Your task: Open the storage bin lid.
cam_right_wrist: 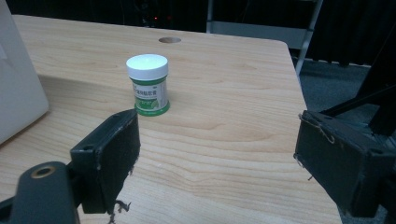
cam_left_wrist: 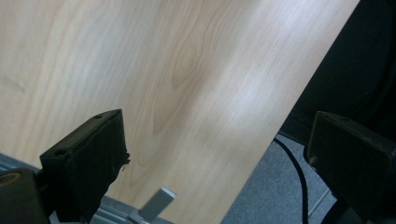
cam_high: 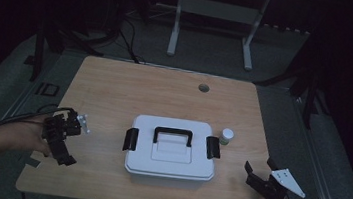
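Nothing is reading clearly: the green label on the small white-capped jar (cam_right_wrist: 148, 85), standing ahead of the right tongs (cam_right_wrist: 219, 163), is carrying print too blurred to decipher.

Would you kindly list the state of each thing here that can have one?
White storage box: lid on, both black side latches down, handle lying flat.
Small jar: upright, white cap on, standing on the table beside the box.
Left gripper: open, empty, over the table's edge.
Right gripper: open, empty, pointed toward the jar.
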### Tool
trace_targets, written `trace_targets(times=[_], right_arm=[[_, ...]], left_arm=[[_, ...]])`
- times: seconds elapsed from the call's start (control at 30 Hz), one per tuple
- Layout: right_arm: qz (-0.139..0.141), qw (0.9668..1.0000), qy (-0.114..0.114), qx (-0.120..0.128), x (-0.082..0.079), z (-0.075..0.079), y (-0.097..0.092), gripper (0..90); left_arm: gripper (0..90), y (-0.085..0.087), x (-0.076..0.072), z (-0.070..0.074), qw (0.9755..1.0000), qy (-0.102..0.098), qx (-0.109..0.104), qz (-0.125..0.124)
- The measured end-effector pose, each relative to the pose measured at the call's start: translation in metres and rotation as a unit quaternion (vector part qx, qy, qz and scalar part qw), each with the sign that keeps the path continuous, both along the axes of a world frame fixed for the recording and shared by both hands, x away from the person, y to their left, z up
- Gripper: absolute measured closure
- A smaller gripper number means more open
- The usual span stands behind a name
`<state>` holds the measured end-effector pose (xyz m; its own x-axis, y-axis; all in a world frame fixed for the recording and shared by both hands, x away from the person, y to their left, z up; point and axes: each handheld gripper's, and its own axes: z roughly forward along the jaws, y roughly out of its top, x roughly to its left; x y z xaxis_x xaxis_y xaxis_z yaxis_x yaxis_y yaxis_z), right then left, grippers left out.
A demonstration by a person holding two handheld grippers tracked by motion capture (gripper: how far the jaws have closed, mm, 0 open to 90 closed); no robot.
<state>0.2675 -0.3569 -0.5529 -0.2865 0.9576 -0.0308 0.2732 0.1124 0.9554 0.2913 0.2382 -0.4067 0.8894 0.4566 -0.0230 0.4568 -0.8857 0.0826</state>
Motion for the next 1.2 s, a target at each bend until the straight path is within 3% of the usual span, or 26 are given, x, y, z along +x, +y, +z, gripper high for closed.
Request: trace_targets(times=[0.13, 0.33, 0.53, 0.93, 1.2], right_arm=[[0.000, 1.0000, 0.000, 0.003, 0.000, 0.000, -0.001, 13.6], [0.001, 1.0000, 0.001, 0.005, 0.000, 0.000, -0.001, 13.6], [0.002, 1.0000, 0.000, 0.005, 0.000, 0.000, -0.001, 13.6], [0.004, 1.0000, 0.001, 0.006, 0.000, 0.000, -0.001, 13.6], [0.005, 1.0000, 0.000, 0.008, 0.000, 0.000, -0.002, 13.6]], left_arm=[[4.4, -0.014, 0.006, 0.008, 0.9999, 0.002, -0.001, -0.015], [4.4, -0.037, 0.014, 0.022, 0.9991, 0.003, 0.013, -0.040], [4.4, -0.060, 0.020, 0.034, 0.9979, -0.005, 0.004, -0.065], [4.4, -0.094, 0.029, 0.048, 0.9955, -0.014, -0.002, -0.093], [4.4, -0.119, 0.035, 0.050, 0.9921, -0.013, -0.001, -0.124]])
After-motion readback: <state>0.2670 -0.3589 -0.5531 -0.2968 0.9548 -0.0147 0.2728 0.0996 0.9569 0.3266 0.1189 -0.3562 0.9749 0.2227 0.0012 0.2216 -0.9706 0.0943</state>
